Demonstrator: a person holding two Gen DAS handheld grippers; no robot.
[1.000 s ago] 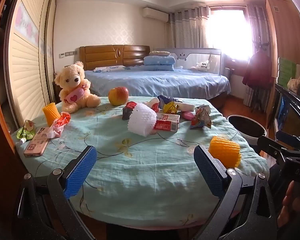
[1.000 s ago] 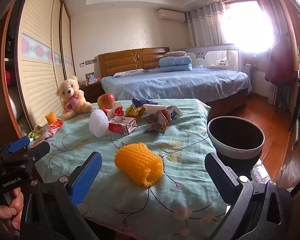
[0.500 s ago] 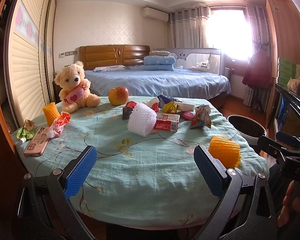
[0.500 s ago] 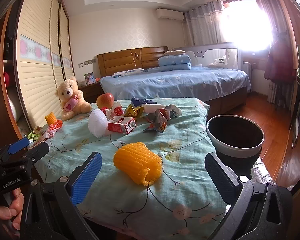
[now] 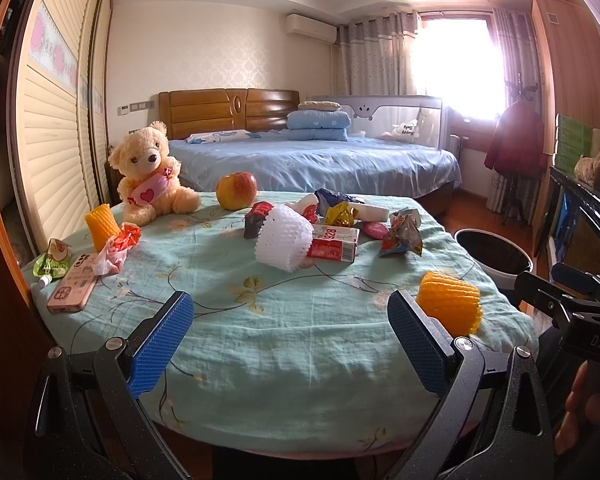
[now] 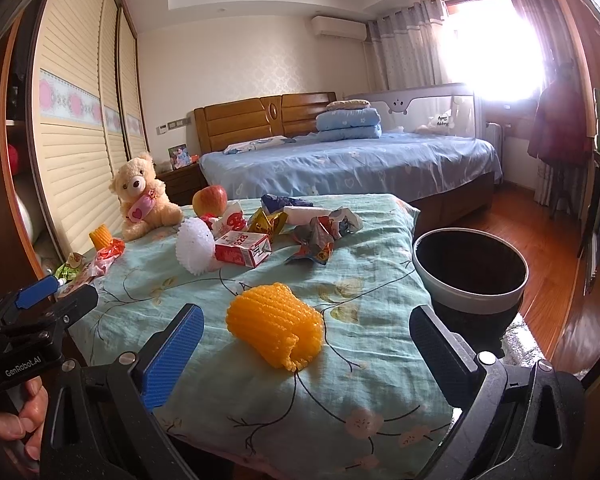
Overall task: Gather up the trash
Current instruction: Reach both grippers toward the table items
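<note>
A table with a light green floral cloth holds scattered trash. An orange foam fruit net lies near the front right edge, just beyond my open, empty right gripper; it also shows in the left wrist view. A white foam net leans on a red and white carton. Crumpled wrappers lie behind. My left gripper is open and empty over the front edge. A black-lined bin stands right of the table.
A teddy bear, an apple, a pink phone, a second orange net and a green pouch sit on the table's left side. A bed is behind. A wardrobe stands left.
The right gripper has shifted slightly nearer the table and the orange net. The left gripper has barely moved.
</note>
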